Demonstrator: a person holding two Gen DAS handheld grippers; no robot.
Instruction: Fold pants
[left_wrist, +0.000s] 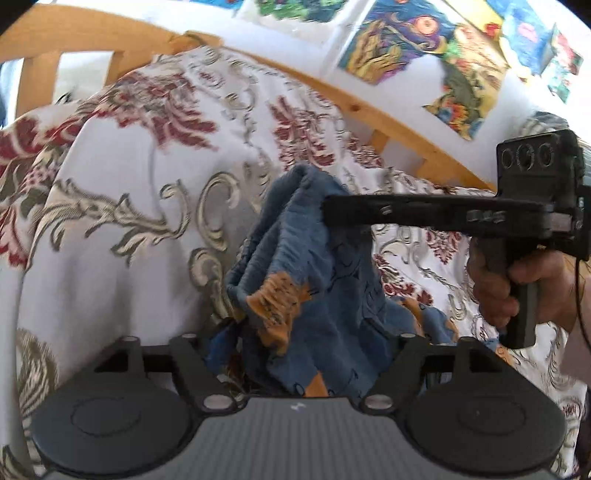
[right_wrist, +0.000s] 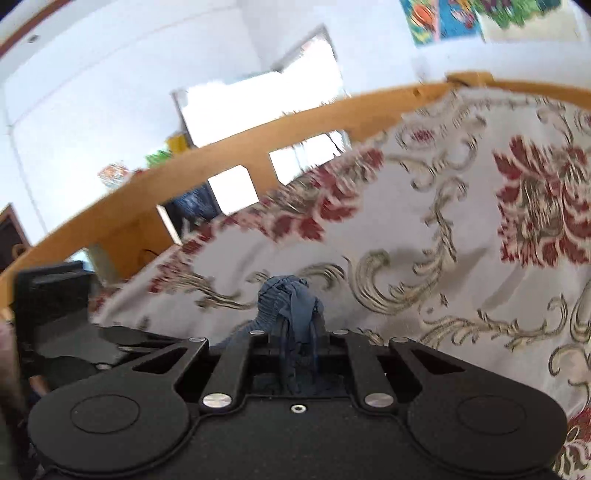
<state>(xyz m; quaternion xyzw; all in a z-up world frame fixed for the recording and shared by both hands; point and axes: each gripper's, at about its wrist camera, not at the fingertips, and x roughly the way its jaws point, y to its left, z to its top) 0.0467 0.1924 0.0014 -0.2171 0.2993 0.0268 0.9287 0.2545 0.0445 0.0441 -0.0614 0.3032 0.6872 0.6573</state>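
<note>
The left hand-held gripper is black with round discs, silver pivot screws and a ribbed grey body; the right hand-held gripper has a pistol handle.

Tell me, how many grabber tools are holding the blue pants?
2. The right gripper pinches the pants up top; the left gripper grips them lower down, though its fingers are hidden under cloth.

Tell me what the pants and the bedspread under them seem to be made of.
Pants: soft blue knit, probably cotton jersey, matte, with orange print; it bunches in limp folds. Bedspread: white woven fabric, likely jacquard or brocade, with red and olive-gold scrollwork that looks slightly raised; blur leaves this uncertain.
</note>
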